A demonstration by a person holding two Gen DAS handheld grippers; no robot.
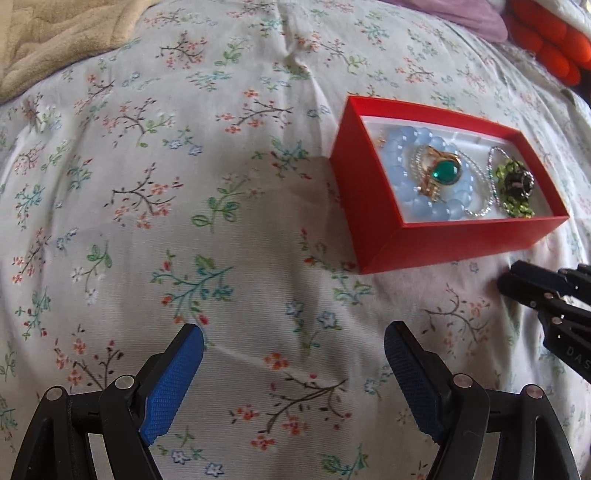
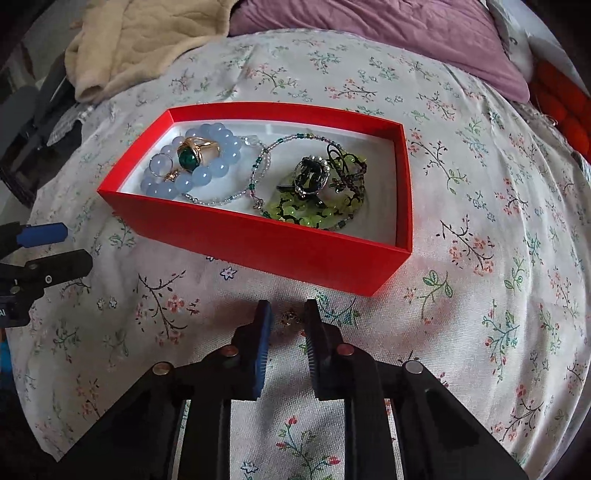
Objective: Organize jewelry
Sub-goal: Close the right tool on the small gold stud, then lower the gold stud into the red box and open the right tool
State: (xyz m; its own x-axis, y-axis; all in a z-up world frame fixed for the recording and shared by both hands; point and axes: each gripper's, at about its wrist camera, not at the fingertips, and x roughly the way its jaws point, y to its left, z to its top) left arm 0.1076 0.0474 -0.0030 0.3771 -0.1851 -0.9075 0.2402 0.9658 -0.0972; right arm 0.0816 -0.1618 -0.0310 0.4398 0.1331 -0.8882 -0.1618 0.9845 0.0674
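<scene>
Jewelry fills one red box (image 2: 258,236) on the flowered sheet (image 1: 184,184): one blue bead bracelet (image 2: 207,173), one gold ring with a green stone (image 2: 192,155), one thin beaded strand (image 2: 258,166), one green bead bracelet (image 2: 314,218) and a dark metal cluster (image 2: 312,177) resting on it. A smaller clear-stone ring (image 2: 160,166) lies on the blue beads.

Two grippers are in view. The left gripper (image 1: 293,347) hangs over bare sheet, jaws wide apart, nothing between them. The right gripper (image 2: 288,317) points down just before the box's near wall, jaws nearly together; a tiny dark piece (image 2: 290,317) sits between the tips, though whether the pads press it I cannot tell.

Bare sheet runs left and right of the box. A beige blanket (image 2: 122,48) and purple cloth (image 2: 369,33) border the far edge.
</scene>
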